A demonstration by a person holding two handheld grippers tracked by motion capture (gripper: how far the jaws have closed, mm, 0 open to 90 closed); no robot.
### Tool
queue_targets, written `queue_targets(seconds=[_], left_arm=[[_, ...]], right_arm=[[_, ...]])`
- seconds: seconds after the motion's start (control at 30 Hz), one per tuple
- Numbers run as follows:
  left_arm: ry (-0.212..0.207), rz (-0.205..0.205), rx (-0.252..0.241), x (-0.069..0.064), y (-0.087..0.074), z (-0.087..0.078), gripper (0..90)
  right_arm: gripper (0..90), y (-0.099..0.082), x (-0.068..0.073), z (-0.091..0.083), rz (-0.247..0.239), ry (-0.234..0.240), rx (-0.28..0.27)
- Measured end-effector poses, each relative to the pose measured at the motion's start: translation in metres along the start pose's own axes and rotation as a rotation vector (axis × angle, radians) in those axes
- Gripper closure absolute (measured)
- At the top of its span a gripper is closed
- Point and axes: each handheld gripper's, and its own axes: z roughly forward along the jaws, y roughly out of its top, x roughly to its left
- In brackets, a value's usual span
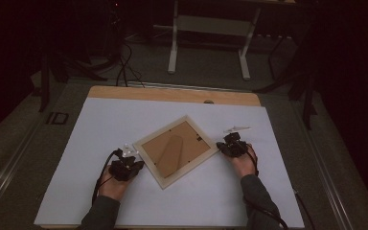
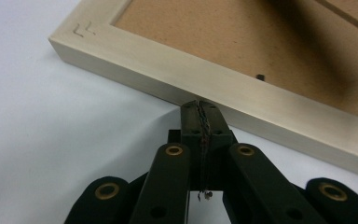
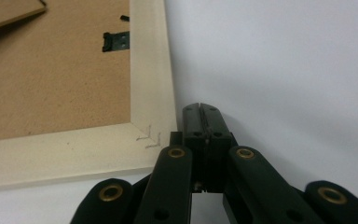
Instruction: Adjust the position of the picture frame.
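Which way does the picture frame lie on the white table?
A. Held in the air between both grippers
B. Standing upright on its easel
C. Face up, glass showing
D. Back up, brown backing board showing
D: the picture frame lies flat on the table, brown backing board upward.

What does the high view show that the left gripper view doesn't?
High view alone: the whole picture frame lying face down and turned askew on the white table, with the left gripper and right gripper at opposite corners. Left gripper view alone: shut jaws at the frame's pale side edge, and a small corner mark. Shared: frame, brown backing board, table.
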Motion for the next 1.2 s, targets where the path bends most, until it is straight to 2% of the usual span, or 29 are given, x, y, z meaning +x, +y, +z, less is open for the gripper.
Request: queue_targets(seconds=[0.27,0.4,0.53,0.9,1.2], left_arm=[[0.003,-0.018,-0.012,0.001,0.006,0.007,90.0],[-0.001,-0.028,-0.012,0.003,0.009,0.009,90.0],[0.019,-0.017,-0.003,0.003,0.014,0.012,90.0],[-0.002,-0.044,-0.017,0.012,0.023,0.022,90.0],[-0.027,-0.028,-0.002,0.012,0.017,0.014,90.0]], right_arm=[[90.0,-0.002,0.003,-0.004,-0.028,0.002,0.022],[90.0,-0.004,0.003,-0.006,-0.019,0.004,0.021],[90.0,-0.008,0.002,-0.009,-0.004,0.011,0.026],[90.0,-0.024,0.003,-0.022,0.004,0.03,0.016],[90.0,-0.036,0.015,-0.029,-0.031,0.046,0.001]])
